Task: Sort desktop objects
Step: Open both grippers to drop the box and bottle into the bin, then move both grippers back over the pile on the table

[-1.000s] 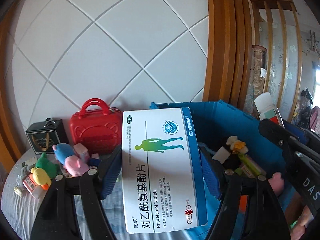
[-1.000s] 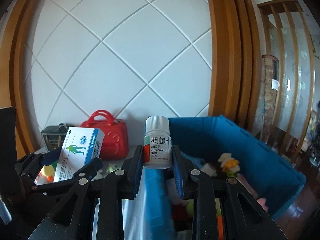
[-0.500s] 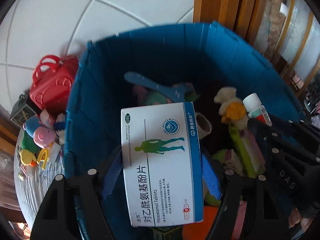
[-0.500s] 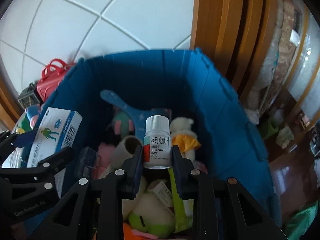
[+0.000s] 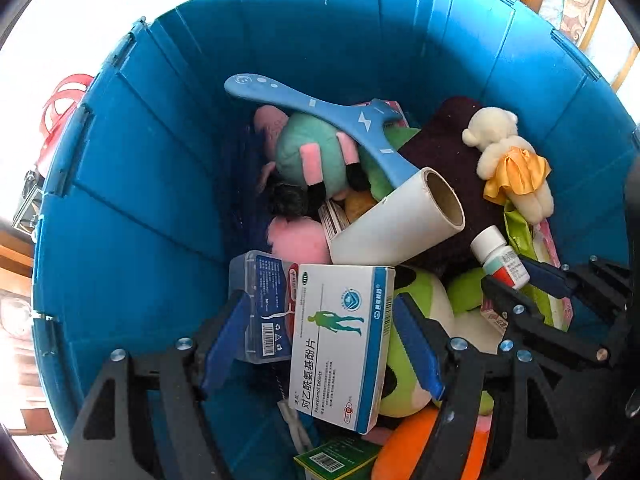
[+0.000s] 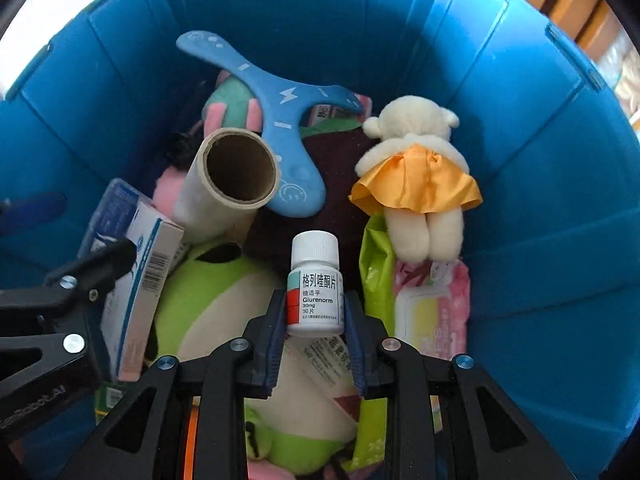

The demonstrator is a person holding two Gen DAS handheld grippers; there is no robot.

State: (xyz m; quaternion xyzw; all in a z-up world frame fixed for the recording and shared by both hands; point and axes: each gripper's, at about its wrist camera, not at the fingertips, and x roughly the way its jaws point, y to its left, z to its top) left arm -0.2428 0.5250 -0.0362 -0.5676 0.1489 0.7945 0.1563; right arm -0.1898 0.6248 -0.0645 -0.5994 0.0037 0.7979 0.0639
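Both tools now point down into the big blue plastic bin (image 5: pixel 132 184); a second ago they faced the wall. Left tool (image 5: pixel 320 344) has let go: the white-and-blue cardboard pill box (image 5: pixel 340 344) lies loose between wide pads. Right tool (image 6: pixel 315 312) squeezes the small white pill bottle (image 6: pixel 315 288), not dropped yet.

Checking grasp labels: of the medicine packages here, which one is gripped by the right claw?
The white Glurenorm bottle, pinched upright in the right claw; the paracetamol box is flat cardboard.
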